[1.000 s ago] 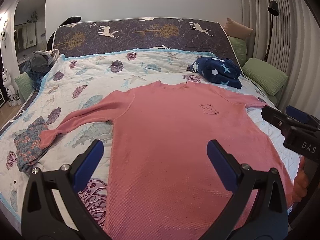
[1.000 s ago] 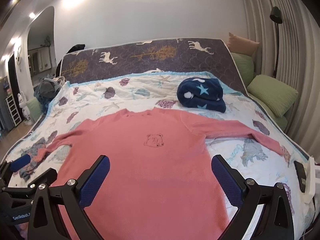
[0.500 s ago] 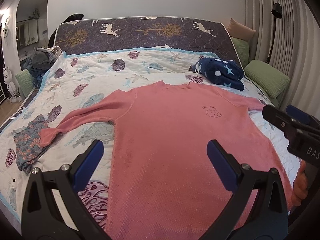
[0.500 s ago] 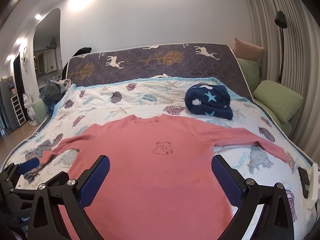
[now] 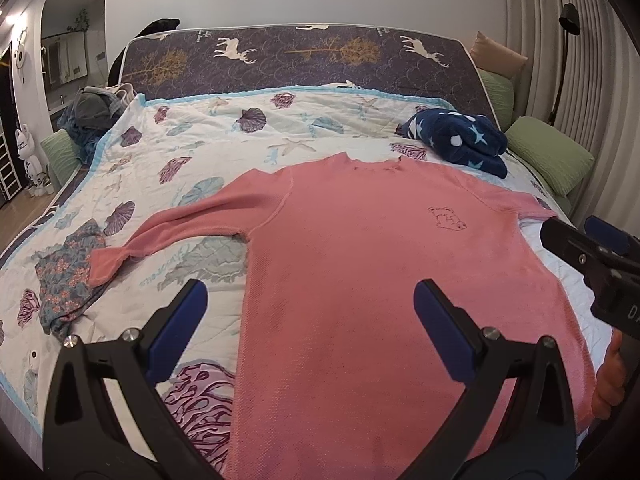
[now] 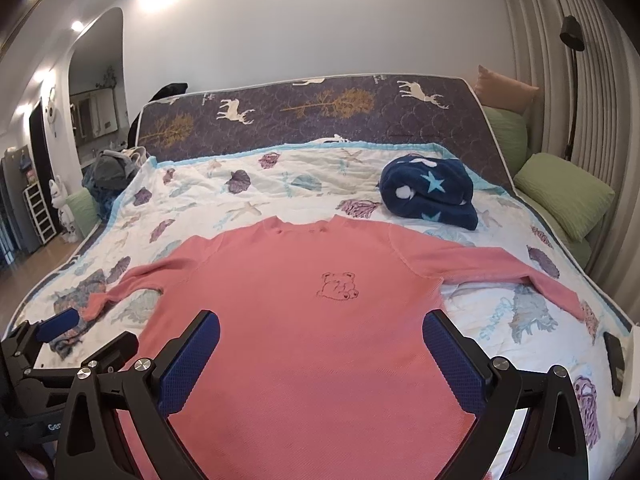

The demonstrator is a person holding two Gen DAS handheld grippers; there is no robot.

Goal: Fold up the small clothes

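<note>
Both grippers, left gripper (image 5: 310,320) and right gripper (image 6: 320,354), have lifted a little, jaws spread wide, holding nothing, while the pink shirt (image 5: 360,280) lies flat on the bed (image 5: 208,148), probably unfolded.

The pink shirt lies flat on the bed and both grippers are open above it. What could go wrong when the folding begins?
1. The pink shirt lies directly on the seashell quilt; a deep pinch by the left gripper or right gripper might lift the quilt too.
2. The left sleeve cuff rests on a floral garment, which may drag along.
3. The right sleeve reaches near the bed edge and could slip off.
</note>
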